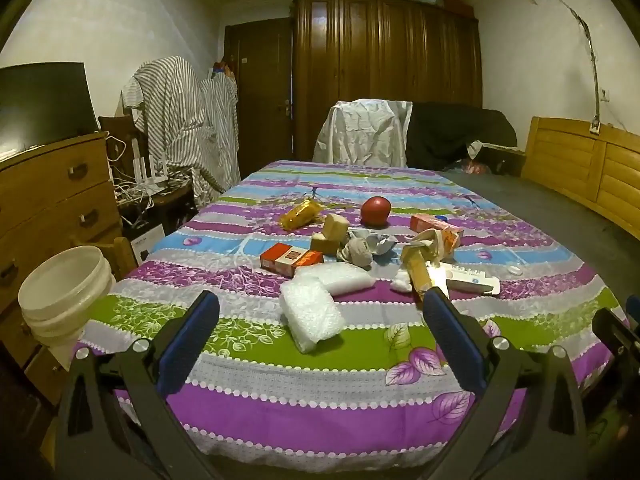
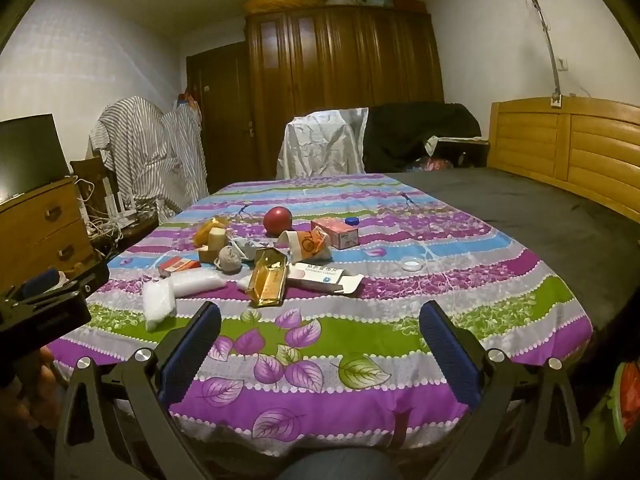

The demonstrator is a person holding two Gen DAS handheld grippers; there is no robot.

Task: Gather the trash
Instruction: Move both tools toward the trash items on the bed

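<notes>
On bedsheet (image 1: 280, 364): 1 red ball (image 1: 375, 210), 2 foam blocks (image 1: 335, 225)

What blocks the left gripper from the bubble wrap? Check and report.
Nothing visible. The left gripper is open, and only bare striped cloth lies between it and the bubble wrap. The other trash sits farther back.

White walls (image 1: 120, 32), a dark wooden wardrobe (image 1: 384, 48) and door (image 1: 260, 92), a drawer chest (image 1: 52, 192) left, a wooden headboard (image 2: 568, 144) right.
</notes>
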